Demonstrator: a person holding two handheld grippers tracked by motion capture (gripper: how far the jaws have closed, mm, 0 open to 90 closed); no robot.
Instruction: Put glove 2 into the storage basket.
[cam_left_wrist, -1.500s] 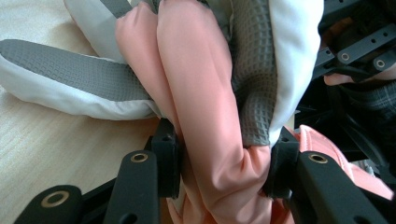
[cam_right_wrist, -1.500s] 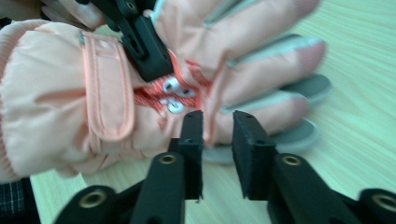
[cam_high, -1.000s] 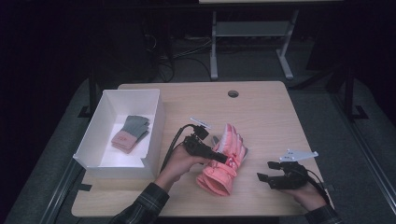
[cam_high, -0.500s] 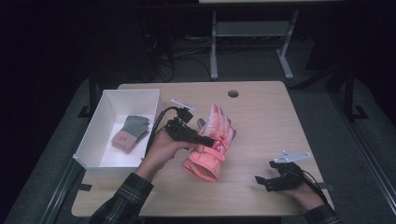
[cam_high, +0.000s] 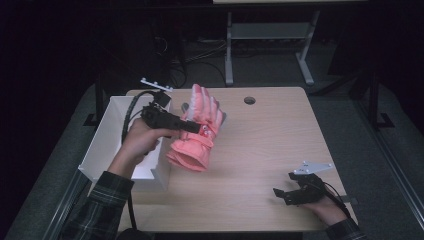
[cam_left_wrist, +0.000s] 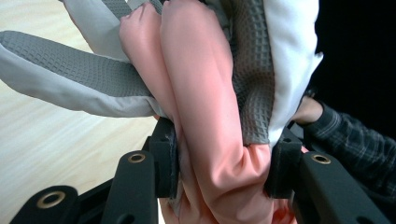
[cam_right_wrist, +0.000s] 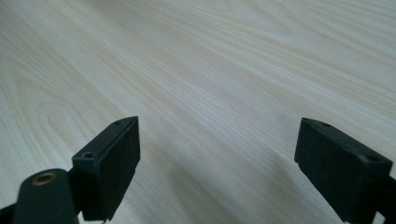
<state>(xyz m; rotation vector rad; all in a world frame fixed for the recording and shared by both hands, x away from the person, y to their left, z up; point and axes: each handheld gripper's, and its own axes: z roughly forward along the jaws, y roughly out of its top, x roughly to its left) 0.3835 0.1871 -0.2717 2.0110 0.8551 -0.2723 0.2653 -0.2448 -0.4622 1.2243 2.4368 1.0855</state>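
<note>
Pink padded winter glove (cam_high: 197, 131) hangs clamped in the left tongs (cam_high: 192, 127). Carry it slowly over the white box (cam_high: 107, 137). Right tongs (cam_high: 285, 195) rest apart, holding nothing, on the desk (cam_high: 260, 145).

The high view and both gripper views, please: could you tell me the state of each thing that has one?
pink glove: lifted off the table, fingers up, clamped.
left gripper: shut on the pink glove.
right gripper: open, nothing between its fingers, low over the table.
white box: open-topped, at the table's left edge.
</note>
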